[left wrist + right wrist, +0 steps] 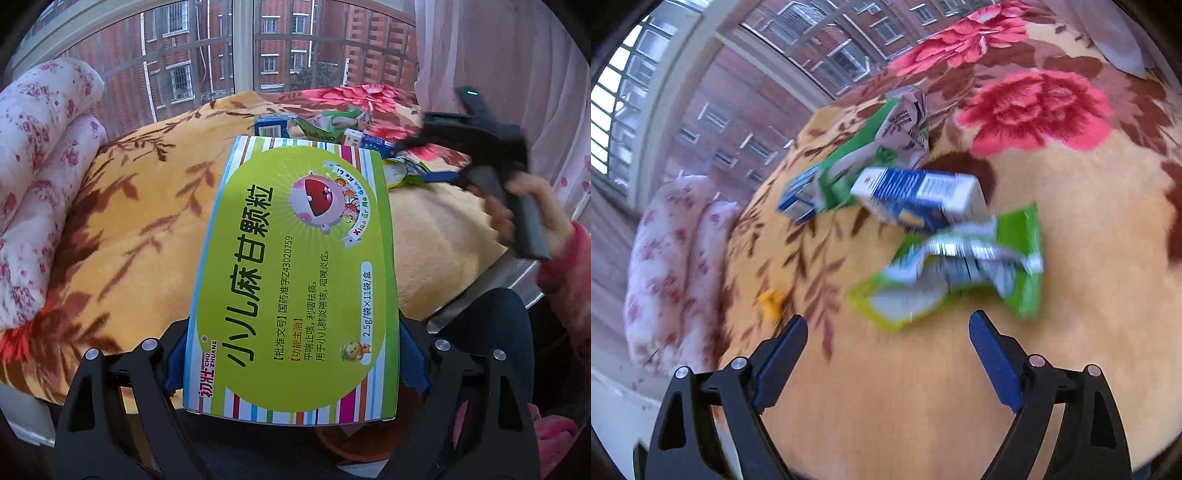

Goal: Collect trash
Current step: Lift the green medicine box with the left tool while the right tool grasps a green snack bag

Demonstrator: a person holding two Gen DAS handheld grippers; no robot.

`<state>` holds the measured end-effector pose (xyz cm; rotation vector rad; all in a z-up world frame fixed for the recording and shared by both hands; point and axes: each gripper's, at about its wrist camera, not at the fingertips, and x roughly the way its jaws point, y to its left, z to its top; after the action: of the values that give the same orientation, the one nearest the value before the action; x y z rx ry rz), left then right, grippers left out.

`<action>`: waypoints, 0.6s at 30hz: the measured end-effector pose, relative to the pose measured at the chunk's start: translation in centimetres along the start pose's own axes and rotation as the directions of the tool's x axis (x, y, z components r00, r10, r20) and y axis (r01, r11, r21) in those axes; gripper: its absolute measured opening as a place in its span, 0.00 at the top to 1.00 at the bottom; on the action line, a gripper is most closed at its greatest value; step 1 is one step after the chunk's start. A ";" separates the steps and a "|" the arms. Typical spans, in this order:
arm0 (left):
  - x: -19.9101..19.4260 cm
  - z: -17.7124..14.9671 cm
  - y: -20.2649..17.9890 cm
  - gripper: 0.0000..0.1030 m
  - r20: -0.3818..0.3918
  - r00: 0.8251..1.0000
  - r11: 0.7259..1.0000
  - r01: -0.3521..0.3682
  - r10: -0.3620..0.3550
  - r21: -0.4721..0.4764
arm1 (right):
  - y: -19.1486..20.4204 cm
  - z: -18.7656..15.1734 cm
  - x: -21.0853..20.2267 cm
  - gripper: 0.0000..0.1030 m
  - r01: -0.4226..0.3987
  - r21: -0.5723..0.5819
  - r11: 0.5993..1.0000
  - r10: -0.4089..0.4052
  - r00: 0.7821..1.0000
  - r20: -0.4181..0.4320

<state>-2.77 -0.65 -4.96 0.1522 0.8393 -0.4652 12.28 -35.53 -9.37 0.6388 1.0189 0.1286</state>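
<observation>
**Left Jaws Loaded, Right Jaws Empty Over Trash Pile**

Over the bed, we hold the left gripper (291, 354) with its jaws set wide and pressed against the two long sides of a green box (295, 280), a striped medicine carton with a cartoon face on its top panel. We see the blue pads only at the box's near corners; the box covers the rest. It sits lifted above the blanket (147, 206), its far end pointing toward the window (236, 48).

We hold the right gripper (888, 350) with its jaws spread wide and nothing between them. It points down at the yellow blanket (923, 387), just short of a crumpled green wrapper (960, 266). Beyond that wrapper lies a blue box (919, 195), touching it. Farther back lie a second green wrapper (864, 158) and a small blue carton (801, 199), close together. The right view is blurred.

From the left wrist view, we see the right gripper (424, 142) in a hand (532, 214) above the same pile. A rolled floral quilt (40, 177) lies at the bed's left edge.
</observation>
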 end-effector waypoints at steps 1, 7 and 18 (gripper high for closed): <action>0.0 -0.2 -0.1 0.18 0.000 1.000 1.000 0.007 -0.007 -0.002 | 0.0 0.5 0.6 0.15 0.018 0.008 1.000 -0.018 1.000 0.003; 0.3 -0.9 -0.4 0.18 -0.011 0.999 0.999 0.033 -0.033 -0.016 | -1.8 2.2 4.8 0.21 0.176 0.110 0.978 -0.174 0.984 -0.028; 0.8 -1.0 -0.3 0.18 -0.019 0.998 0.998 0.052 -0.052 -0.035 | -2.3 0.6 1.7 0.55 0.171 0.042 0.984 -0.172 0.984 0.043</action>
<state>-3.10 -0.87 -6.17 0.1030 0.8716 -0.4982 13.21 -37.04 -11.69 0.5836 1.0287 -0.0570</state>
